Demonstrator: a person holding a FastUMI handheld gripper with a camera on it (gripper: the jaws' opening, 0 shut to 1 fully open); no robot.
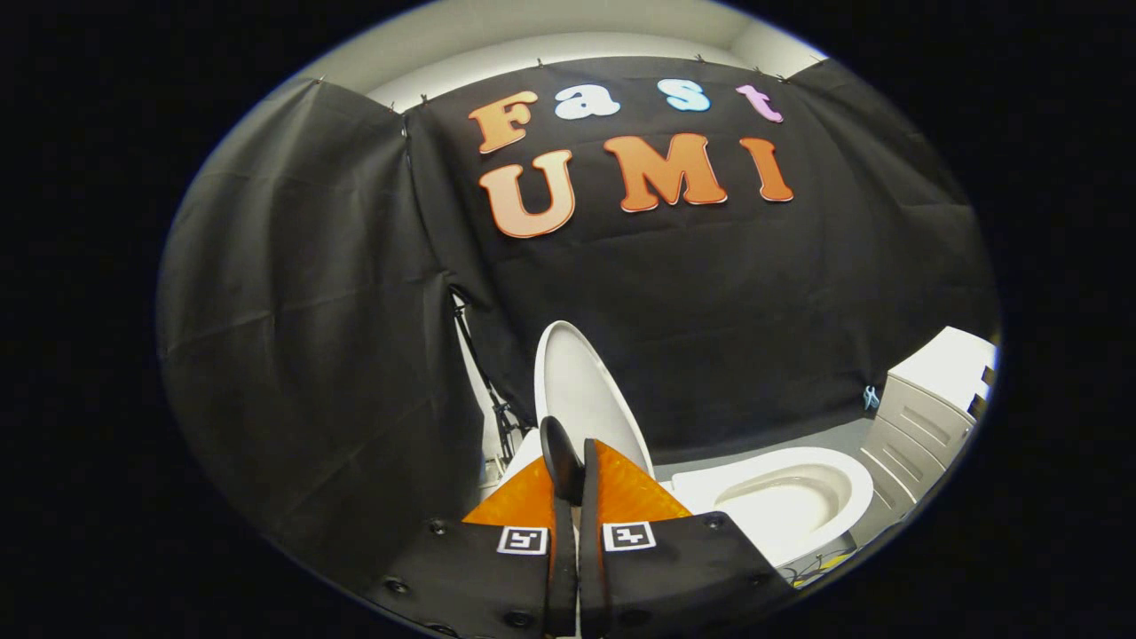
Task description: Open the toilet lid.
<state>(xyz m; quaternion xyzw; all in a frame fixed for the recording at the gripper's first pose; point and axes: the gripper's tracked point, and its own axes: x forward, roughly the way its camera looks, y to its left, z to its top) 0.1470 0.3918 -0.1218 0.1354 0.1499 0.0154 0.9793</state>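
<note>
The white toilet lid (586,390) stands raised and nearly upright against the black cloth wall, just beyond my fingertips. To its right the white bowl (781,501) with its seat lies uncovered, and its hollow shows. My gripper (575,454) is shut, its two fingers side by side with only a thin slit between them and nothing visible in it. The fingertips overlap the lid's lower part in the view, and I cannot tell whether they touch it.
A white cabinet (932,408) with drawers stands to the right of the bowl. A black stand with cables (497,399) leans in the corner to the left of the lid. Black cloth walls close in behind and on the left.
</note>
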